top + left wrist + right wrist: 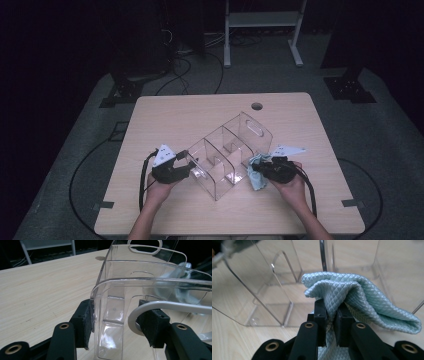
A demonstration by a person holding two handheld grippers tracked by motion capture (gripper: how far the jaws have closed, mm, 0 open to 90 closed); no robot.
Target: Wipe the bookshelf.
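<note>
The clear organizer point(227, 155) blocks the table's point(165, 115) middle; the far side lies open.

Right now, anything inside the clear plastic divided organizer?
The clear plastic divided organizer has see-through walls; its compartments look empty, with bare wooden table showing through. The light-blue woven cloth sits outside, against its wall. Floor corners under glare are unclear.

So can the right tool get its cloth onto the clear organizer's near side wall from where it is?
Probably yes. The right tool grips the light blue cloth right beside the clear organizer, with nothing between them, while the left tool clamps its end.
</note>
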